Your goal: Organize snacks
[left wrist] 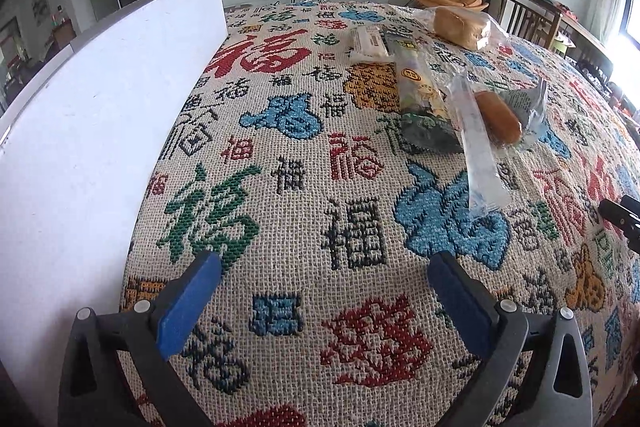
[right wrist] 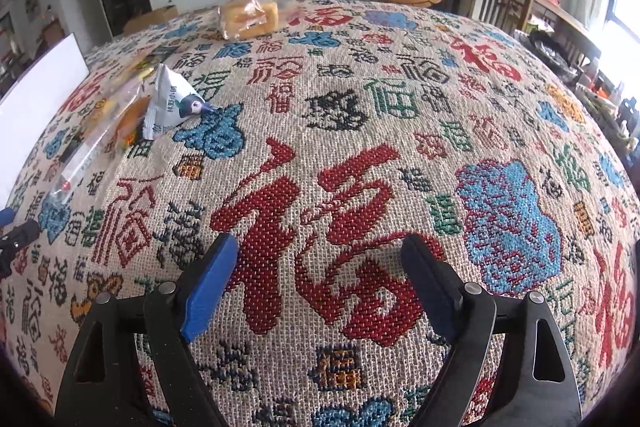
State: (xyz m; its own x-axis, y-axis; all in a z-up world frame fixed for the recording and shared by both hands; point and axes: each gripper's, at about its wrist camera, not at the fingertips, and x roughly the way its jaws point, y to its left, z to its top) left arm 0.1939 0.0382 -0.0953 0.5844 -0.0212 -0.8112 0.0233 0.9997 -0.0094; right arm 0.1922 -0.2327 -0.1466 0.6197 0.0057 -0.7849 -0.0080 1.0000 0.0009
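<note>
Several wrapped snacks lie on the patterned tablecloth (left wrist: 304,155). In the left wrist view a clear stick packet (left wrist: 478,143) lies nearest, beside a brown bun in a wrapper (left wrist: 502,117), a green packet (left wrist: 420,95), a white packet (left wrist: 368,43) and bagged bread (left wrist: 462,23) at the back. My left gripper (left wrist: 324,267) is open and empty, low over the cloth, short of the snacks. My right gripper (right wrist: 320,251) is open and empty over bare cloth. The right wrist view shows a white triangular packet (right wrist: 172,103), the stick packet (right wrist: 86,155) and the bread (right wrist: 250,17) to its far left.
A tall white box wall (left wrist: 100,131) stands along the left side of the table and shows small in the right wrist view (right wrist: 40,83). The right gripper's tip (left wrist: 620,215) shows at the left view's right edge. Chairs (left wrist: 524,15) and a TV cabinet stand beyond the table.
</note>
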